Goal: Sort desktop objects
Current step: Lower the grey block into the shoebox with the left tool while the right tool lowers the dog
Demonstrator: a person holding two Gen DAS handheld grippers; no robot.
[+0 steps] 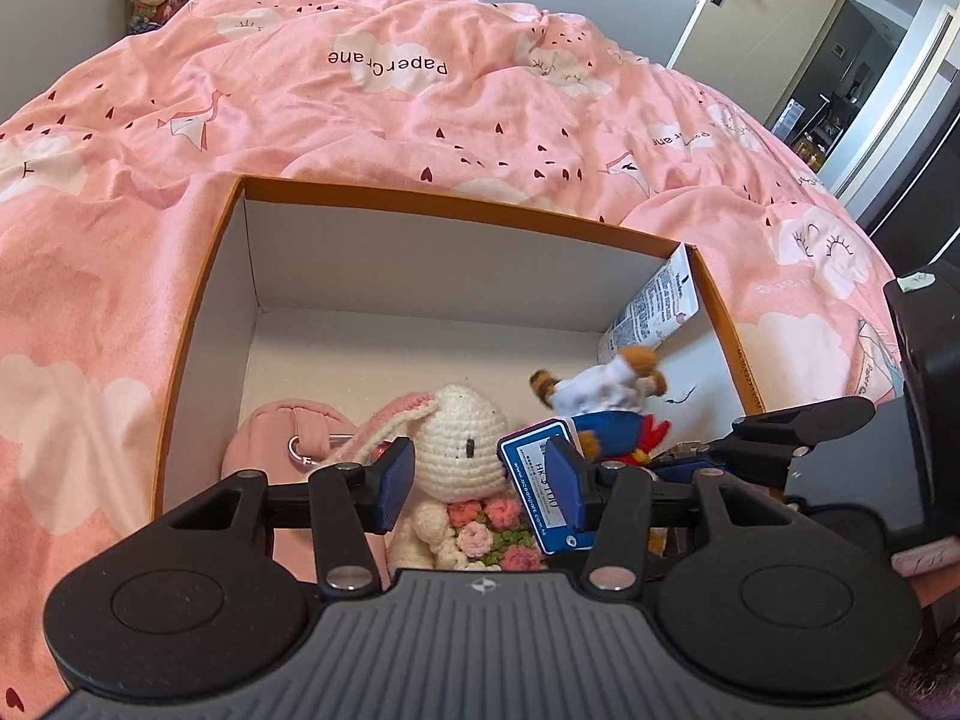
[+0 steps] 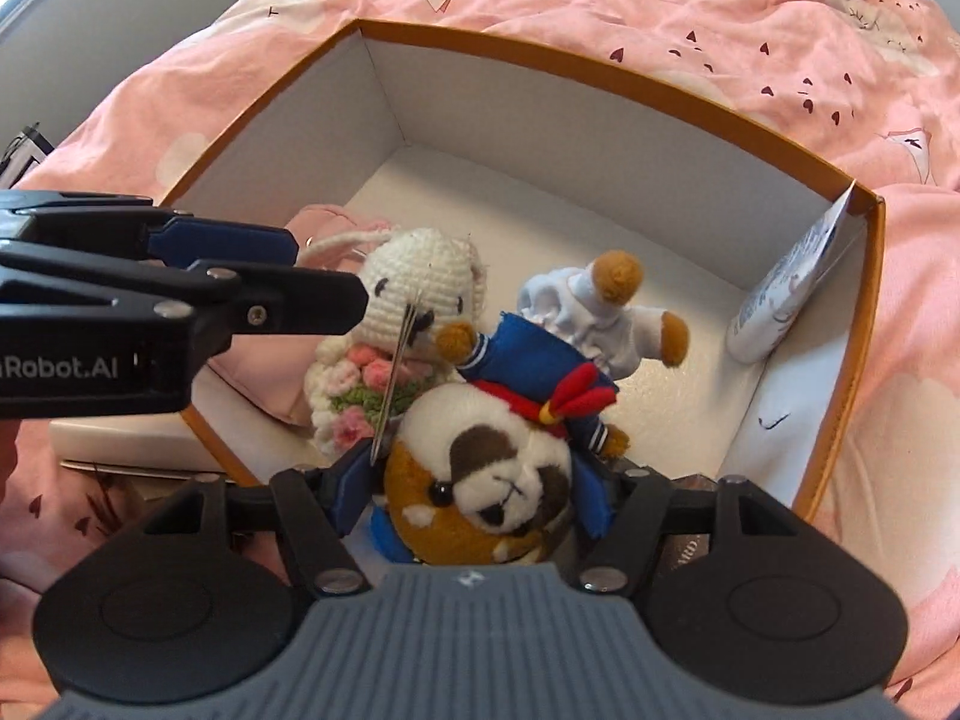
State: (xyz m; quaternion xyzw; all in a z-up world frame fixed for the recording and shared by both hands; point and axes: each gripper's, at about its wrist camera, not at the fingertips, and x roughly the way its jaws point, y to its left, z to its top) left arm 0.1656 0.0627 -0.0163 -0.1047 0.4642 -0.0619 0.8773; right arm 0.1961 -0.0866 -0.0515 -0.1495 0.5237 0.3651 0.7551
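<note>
R grip [image 2: 474,498]: jaws wide, pads either side of panda plush [image 2: 480,480], look to be clamping its head
Plush: bottom ctr of right view, over box [image 2: 630,78] near edge, body runs up-frame from fingers
L grip [image 1: 480,486]: part open, empty, over bunny [image 1: 462,450]; blue tag [image 1: 540,492] just by it
Nearer: R, judged
Next: likely drop into free floor, upper ctr
Surface: box on pink quilt [image 1: 360,108]
Room: bedroom, door [image 1: 720,0] upper right

My left wrist camera looks steeply down along its claw [image 1: 477,480] into the open box [image 1: 198,324] from its near edge; my right wrist camera peers closer, steeper. Both share the box interior, crochet rabbit [image 1: 462,450] and pink bedspread [image 1: 420,108].
</note>
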